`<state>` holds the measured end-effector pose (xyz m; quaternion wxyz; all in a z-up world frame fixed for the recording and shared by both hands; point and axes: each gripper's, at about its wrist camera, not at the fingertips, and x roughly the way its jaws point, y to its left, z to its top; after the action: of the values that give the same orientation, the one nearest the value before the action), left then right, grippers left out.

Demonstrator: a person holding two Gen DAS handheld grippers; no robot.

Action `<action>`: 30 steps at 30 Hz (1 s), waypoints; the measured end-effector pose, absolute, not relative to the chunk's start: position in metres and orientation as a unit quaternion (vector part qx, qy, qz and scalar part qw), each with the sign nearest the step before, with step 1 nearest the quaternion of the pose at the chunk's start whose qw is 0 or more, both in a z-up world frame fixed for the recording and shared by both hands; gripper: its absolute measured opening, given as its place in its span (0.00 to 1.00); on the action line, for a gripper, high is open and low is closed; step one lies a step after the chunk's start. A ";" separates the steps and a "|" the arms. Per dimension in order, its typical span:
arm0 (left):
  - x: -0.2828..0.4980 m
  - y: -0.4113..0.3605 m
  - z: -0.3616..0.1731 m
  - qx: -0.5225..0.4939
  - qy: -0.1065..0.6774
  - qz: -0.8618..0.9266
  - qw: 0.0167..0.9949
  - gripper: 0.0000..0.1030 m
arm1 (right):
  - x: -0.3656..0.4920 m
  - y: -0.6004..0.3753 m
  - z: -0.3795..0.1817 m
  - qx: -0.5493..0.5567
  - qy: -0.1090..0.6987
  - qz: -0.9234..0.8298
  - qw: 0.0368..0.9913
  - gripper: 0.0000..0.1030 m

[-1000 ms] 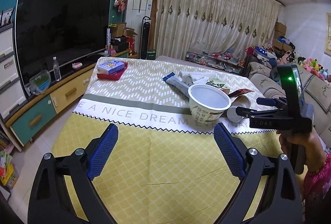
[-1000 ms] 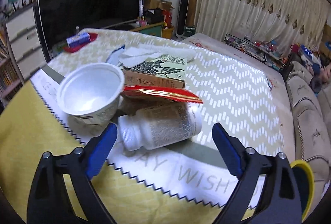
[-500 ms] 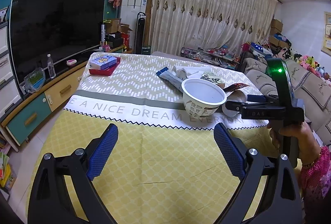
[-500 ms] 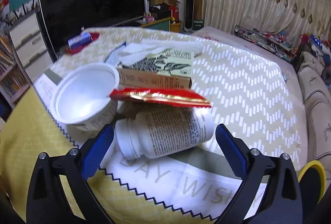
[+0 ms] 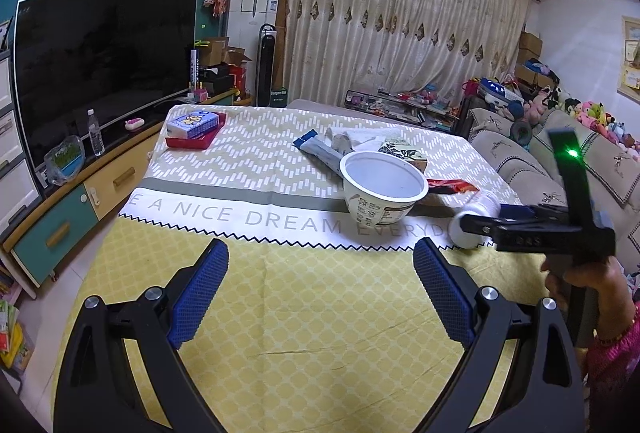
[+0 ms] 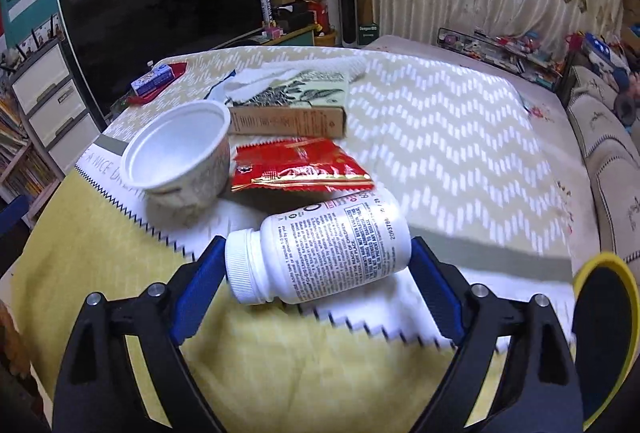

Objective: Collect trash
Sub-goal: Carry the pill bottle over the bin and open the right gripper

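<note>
Basically: right gripper (image 6: 316,285) is spread around the pill bottle (image 6: 320,249), pads not pressing yet. The bottle lies on its side on the tablecloth (image 6: 460,137), long axis across the gap, cap toward the left finger. Left gripper (image 5: 320,289) spread, empty, farther back.

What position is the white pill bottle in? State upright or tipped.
Tipped. The white pill bottle lies on its side on the tablecloth, cap pointing left and label text running sideways, between the right gripper's open jaws.
</note>
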<state>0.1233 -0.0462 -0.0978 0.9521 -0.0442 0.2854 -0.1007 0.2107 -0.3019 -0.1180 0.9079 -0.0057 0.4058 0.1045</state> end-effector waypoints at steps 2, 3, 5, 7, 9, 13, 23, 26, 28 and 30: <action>0.123 -0.048 -0.098 -0.043 0.287 -0.102 0.952 0.90 | 0.201 -0.308 -0.116 0.003 0.400 0.097 0.911 0.83; 0.123 -0.049 -0.099 -0.043 0.287 -0.103 0.951 0.90 | 0.195 -0.313 -0.114 0.009 0.396 0.094 0.913 0.83; 0.122 -0.052 -0.098 -0.039 0.287 -0.105 0.951 0.90 | 0.187 -0.320 -0.111 0.017 0.389 0.087 0.917 0.83; 0.122 -0.055 -0.097 -0.036 0.287 -0.108 0.951 0.90 | 0.179 -0.327 -0.107 0.024 0.383 0.081 0.920 0.83; 0.121 -0.060 -0.096 -0.032 0.286 -0.112 0.951 0.90 | 0.173 -0.333 -0.105 0.030 0.379 0.079 0.922 0.83; 0.120 -0.070 -0.095 -0.023 0.288 -0.119 0.950 0.90 | 0.161 -0.345 -0.099 0.033 0.369 0.067 0.927 0.83; 0.120 -0.095 -0.093 0.000 0.290 -0.132 0.948 0.90 | 0.125 -0.439 -0.090 0.075 0.337 -0.041 0.938 0.83; 0.121 -0.102 -0.093 0.006 0.292 -0.136 0.947 0.90 | 0.115 -0.477 -0.095 0.092 0.336 -0.091 0.933 0.83; 0.122 -0.107 -0.093 0.009 0.294 -0.138 0.946 0.90 | 0.111 -0.504 -0.102 0.097 0.341 -0.127 0.926 0.83; 0.126 -0.110 -0.094 0.010 0.297 -0.141 0.944 0.90 | 0.109 -0.521 -0.109 0.101 0.348 -0.149 0.920 0.83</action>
<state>0.1260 -0.1098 -0.0942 0.9444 0.0102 0.2967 -0.1410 0.1092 -0.5207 -0.1093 0.9202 0.1007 0.3475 -0.1492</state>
